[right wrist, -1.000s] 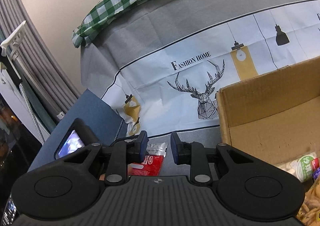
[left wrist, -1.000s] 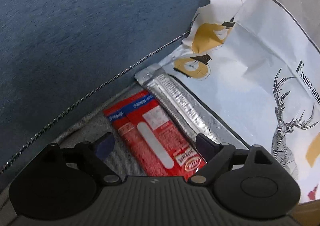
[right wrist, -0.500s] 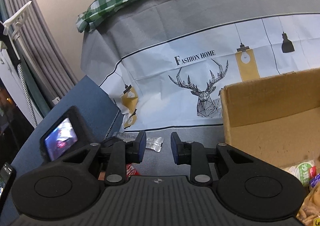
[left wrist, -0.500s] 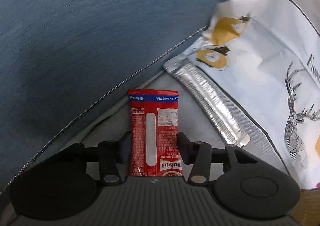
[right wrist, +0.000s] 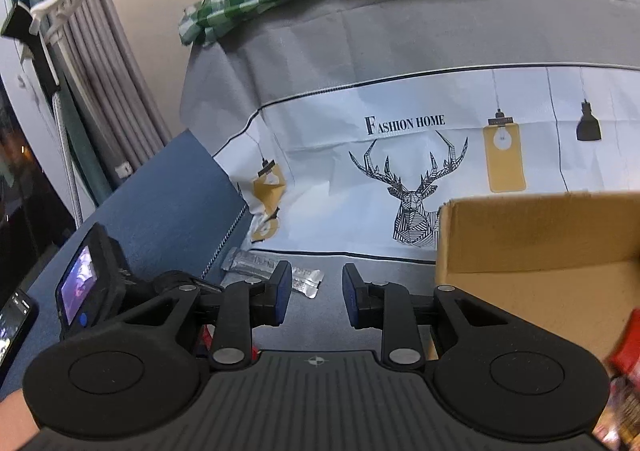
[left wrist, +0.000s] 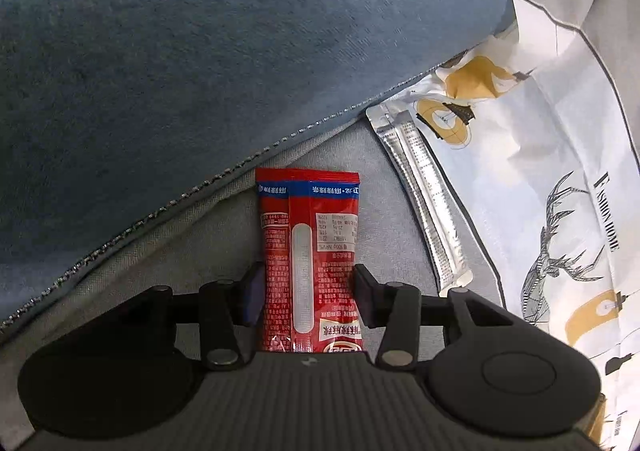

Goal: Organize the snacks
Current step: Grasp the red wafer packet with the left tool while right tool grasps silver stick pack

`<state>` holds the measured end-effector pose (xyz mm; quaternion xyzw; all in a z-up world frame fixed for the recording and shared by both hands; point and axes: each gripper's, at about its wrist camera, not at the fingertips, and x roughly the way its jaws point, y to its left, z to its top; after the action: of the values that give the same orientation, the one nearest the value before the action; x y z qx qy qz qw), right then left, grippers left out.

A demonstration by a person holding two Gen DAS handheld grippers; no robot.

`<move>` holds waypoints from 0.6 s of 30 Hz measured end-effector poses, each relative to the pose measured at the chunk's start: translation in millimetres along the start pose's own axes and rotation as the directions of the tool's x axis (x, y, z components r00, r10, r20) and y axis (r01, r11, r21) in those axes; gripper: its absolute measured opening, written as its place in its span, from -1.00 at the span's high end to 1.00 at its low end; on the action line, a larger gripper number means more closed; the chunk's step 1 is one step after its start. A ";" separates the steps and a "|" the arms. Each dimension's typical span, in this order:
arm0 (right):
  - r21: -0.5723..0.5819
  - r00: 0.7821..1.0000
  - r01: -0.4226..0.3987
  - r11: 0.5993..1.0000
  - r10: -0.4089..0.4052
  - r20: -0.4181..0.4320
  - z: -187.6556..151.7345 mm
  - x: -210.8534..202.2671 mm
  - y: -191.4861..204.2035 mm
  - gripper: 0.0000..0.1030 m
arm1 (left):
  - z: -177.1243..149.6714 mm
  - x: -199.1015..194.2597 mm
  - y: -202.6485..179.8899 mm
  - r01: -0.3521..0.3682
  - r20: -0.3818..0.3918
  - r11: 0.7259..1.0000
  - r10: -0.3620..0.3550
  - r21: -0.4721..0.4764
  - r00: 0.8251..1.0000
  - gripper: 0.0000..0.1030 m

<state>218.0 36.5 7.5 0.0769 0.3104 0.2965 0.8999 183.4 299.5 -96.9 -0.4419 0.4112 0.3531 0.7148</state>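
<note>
Between gripper [left wrist: 307, 297] pads, packet [left wrist: 310, 251] lengthwise.

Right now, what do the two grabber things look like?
Both are the same. The left gripper and right gripper are matte black plastic with a ribbed grey-black top, round discs on each side, silver rivets on the linkage bars, and dark blue pads on the fingers. A small crosshair mark sits on each top.

Glossy red plastic wrapper [left wrist: 310, 259] on matt grey woven cloth [left wrist: 384, 187]. Shiny crinkled silver foil pouch [left wrist: 424, 187] to its right. Left, soft blue cushion fabric [left wrist: 200, 51]. Far right, rough brown cardboard box [right wrist: 536, 251].
</note>
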 end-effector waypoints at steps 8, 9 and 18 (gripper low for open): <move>-0.182 0.987 0.042 0.982 -0.068 -0.143 58.7 59.6 39.7 0.75 | -2.9 -7.4 11.2 0.022 -0.037 0.996 -0.025 -0.081 0.999 0.04; -0.213 0.984 0.028 0.977 -0.064 -0.165 63.5 73.3 47.9 0.73 | -3.7 -6.9 11.4 0.022 -0.043 0.996 -0.026 -0.091 0.999 0.04; -0.510 0.926 -0.088 0.856 -0.118 -0.358 31.0 211.6 97.3 -0.02 | 5.1 -0.2 23.6 0.031 -0.101 0.986 -0.048 -0.162 0.994 0.05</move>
<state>323.1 240.0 -45.0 -0.2283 0.3868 0.3709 0.8129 164.2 312.7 -103.4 -0.5238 0.4096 0.3470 0.6614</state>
